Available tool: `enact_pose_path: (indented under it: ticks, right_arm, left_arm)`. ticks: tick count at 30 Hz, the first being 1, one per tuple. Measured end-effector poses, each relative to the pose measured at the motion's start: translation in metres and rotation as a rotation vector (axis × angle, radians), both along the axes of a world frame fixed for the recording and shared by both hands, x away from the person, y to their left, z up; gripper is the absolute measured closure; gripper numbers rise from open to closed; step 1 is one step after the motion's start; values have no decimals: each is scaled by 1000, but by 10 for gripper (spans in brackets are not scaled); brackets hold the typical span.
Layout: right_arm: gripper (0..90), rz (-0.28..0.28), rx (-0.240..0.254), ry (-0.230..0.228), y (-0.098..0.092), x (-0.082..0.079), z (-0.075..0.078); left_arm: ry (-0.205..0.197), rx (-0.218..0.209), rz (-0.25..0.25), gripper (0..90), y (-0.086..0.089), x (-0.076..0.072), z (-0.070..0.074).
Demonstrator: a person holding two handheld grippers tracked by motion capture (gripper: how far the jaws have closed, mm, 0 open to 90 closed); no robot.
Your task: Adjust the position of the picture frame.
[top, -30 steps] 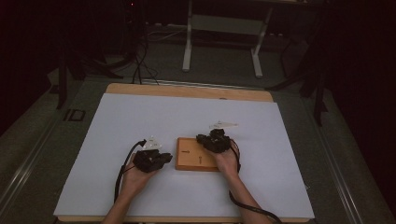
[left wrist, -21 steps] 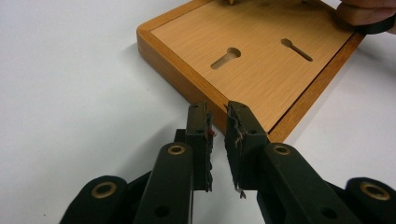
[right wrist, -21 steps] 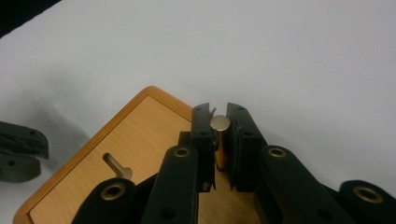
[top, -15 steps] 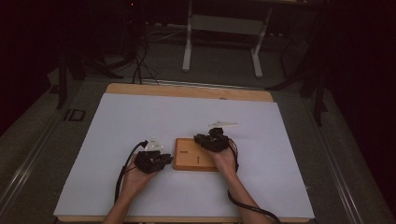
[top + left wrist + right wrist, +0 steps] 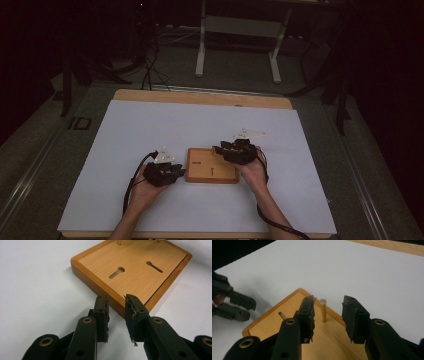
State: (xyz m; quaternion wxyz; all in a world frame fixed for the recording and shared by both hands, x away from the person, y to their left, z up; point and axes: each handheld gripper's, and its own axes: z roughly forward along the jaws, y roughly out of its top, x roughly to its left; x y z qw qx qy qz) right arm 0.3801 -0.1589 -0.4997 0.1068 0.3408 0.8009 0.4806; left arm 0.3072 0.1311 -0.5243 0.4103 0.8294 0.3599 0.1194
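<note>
White sheeting covers the table (image 5: pixel 150 130) in the high view; a flat rectangular wooden board (image 5: pixel 212 166) lies near the front edge between both grippers, long axis across the table. Left gripper view: left gripper (image 5: pixel 117 315), jaws just opening and empty, faces the board's near corner. Right gripper view: right gripper (image 5: pixel 328 315), jaws likewise just opening, stands released around a slim upright wooden peg (image 5: pixel 323 311). A careless withdrawal would likely knock the peg askew.

My 2 grippers (image 5: pixel 176 171) (image 5: pixel 223 149) were black with brass-ringed holes, worn jaw pads, grey 3-cornered plates and trailing black cables
</note>
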Motion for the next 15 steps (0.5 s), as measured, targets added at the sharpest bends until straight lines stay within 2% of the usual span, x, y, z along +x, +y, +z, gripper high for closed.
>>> enact_pose_path:
  ticks: [7, 15]
  right_arm:
    - [578, 36, -51, -26, -8, -15, -4]
    - [560, 30, -80, -31, -23, -26, -11]
  left_arm:
    - [-8, -9, -2, 669, 1, -1, 1]
    - [-12, -10, -12, 633, 0, 1, 2]
